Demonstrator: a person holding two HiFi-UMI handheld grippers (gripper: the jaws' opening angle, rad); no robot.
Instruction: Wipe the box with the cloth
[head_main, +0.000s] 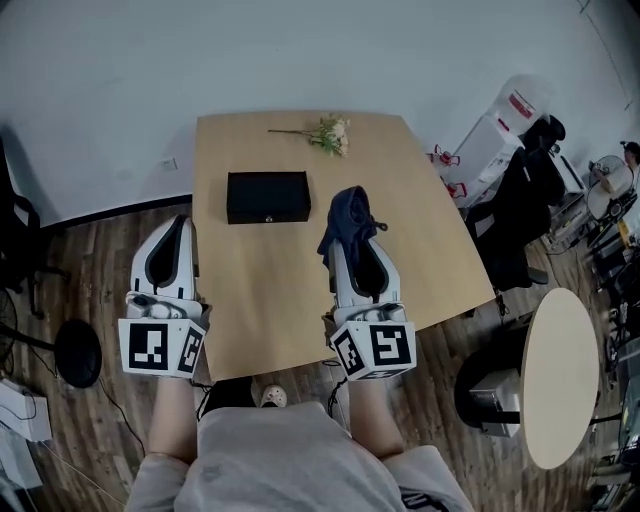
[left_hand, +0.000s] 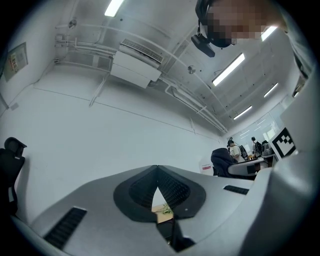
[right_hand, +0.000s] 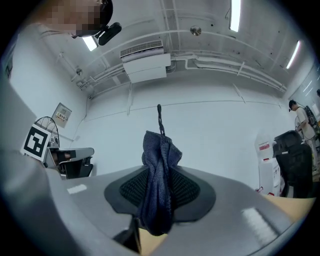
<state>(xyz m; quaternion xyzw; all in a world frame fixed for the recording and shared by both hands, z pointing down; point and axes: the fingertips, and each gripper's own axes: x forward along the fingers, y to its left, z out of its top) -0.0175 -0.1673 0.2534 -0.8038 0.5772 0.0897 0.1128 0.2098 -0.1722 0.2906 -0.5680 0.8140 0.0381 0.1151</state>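
A black box (head_main: 267, 197) lies flat on the tan table (head_main: 420, 220), a little left of its middle. My right gripper (head_main: 350, 240) is over the table to the right of the box, shut on a dark blue cloth (head_main: 350, 213). In the right gripper view the cloth (right_hand: 159, 160) sticks up bunched from between the jaws and hangs down in front of them. My left gripper (head_main: 182, 224) is at the table's left edge, front-left of the box and apart from it. Its jaws (left_hand: 158, 172) are shut with nothing in them.
A sprig of pale flowers (head_main: 328, 133) lies near the table's far edge. A small round table (head_main: 560, 375) and a dark office chair (head_main: 515, 220) stand to the right. A black stand base (head_main: 78, 352) is on the wooden floor at left.
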